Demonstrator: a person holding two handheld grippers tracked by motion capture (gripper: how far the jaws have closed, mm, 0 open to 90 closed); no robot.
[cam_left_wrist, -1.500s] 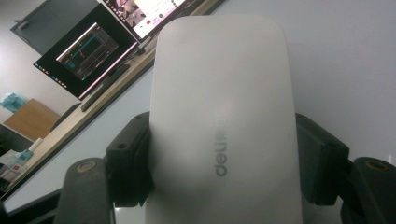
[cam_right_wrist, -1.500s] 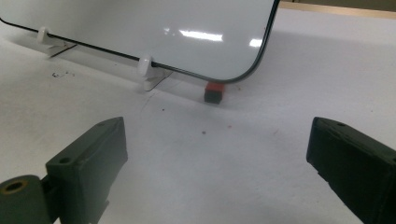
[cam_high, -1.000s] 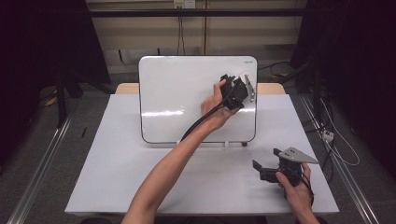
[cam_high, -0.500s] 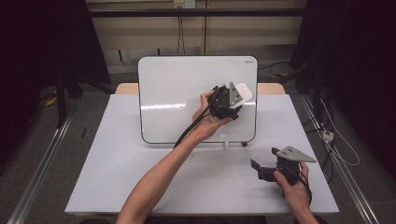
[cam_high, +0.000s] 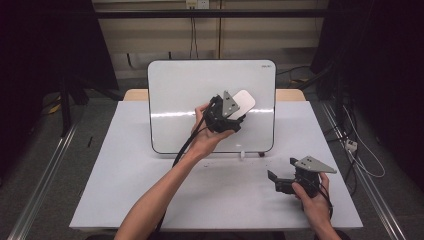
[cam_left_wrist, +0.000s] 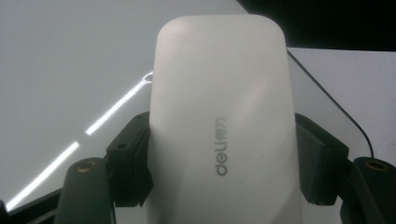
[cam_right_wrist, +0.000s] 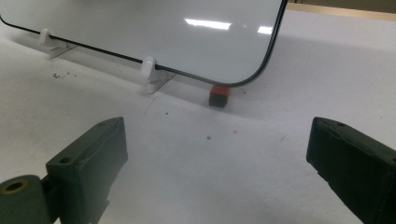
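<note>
The left gripper (cam_high: 235, 112) has its jaws pressed against both long sides of a white eraser (cam_left_wrist: 223, 135), a rounded oblong block with a grey "deli" mark on its back. In the high view the eraser (cam_high: 244, 102) is held up against the face of the whiteboard (cam_high: 185, 95), right of the board's middle and in its upper half; whether it actually touches the board cannot be made out. The left hand (cam_high: 202, 137) reaches forward from the bottom edge, a black cable trailing under the forearm.

The right gripper (cam_high: 282, 176) rests low on the desk (cam_high: 125, 180) near its front right corner, held by the right hand (cam_high: 310, 197). Its jaws stand wide apart with nothing between them, facing the whiteboard's lower right corner (cam_right_wrist: 261, 70).

The whiteboard stands upright at the back of the desk on small white clip feet (cam_right_wrist: 148, 70). A small red and black block (cam_right_wrist: 218, 95) lies on the desk just below that rounded corner. Dark specks are scattered over the white desk covering in front of the board.

Around the desk the room is dim: black drapes on both sides, a pale wall behind with cables hanging down it, grey floor, and metal rails (cam_high: 45, 180) running along each side.
</note>
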